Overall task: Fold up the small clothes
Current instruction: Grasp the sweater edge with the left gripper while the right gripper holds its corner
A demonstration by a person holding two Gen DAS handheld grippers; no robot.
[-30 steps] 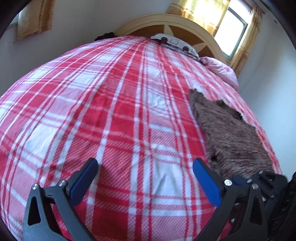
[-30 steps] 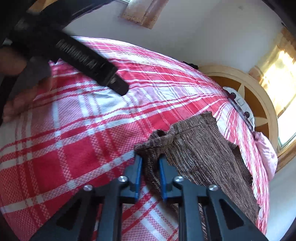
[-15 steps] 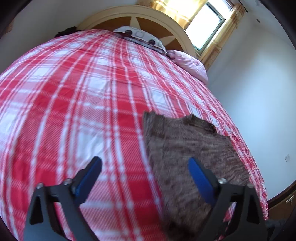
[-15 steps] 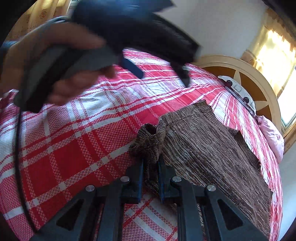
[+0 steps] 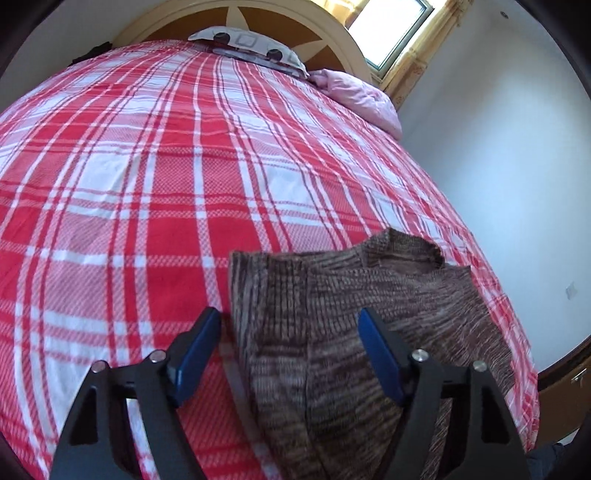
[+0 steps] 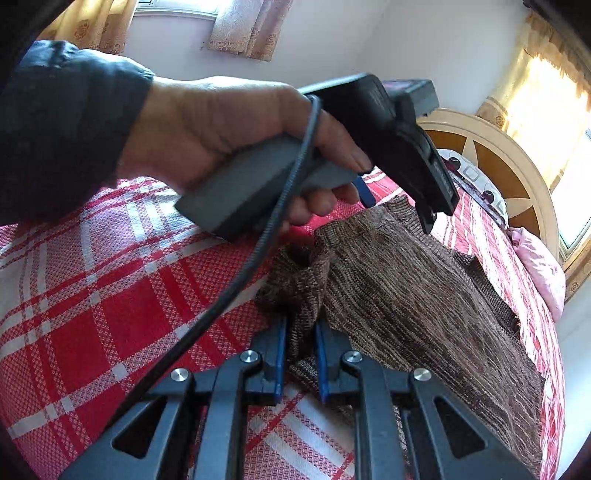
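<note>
Sweater: the brown knit sweater (image 5: 369, 314) lies flat on the red plaid bed (image 5: 147, 184), collar end toward the headboard (image 5: 325, 22), long axis running from the tongs to that headboard.
Right tongs: the right tongs (image 6: 300, 360) are clamped on a bunched fold at the sweater's near corner.
Left tongs: the left tongs (image 5: 290, 354) are closing, straddling the sweater's near left edge; pads not yet pressing.
Key relation: the edge lies straight ahead between the left jaws.
Person's hand: the left hand (image 6: 221, 136) grips the handle.
</note>
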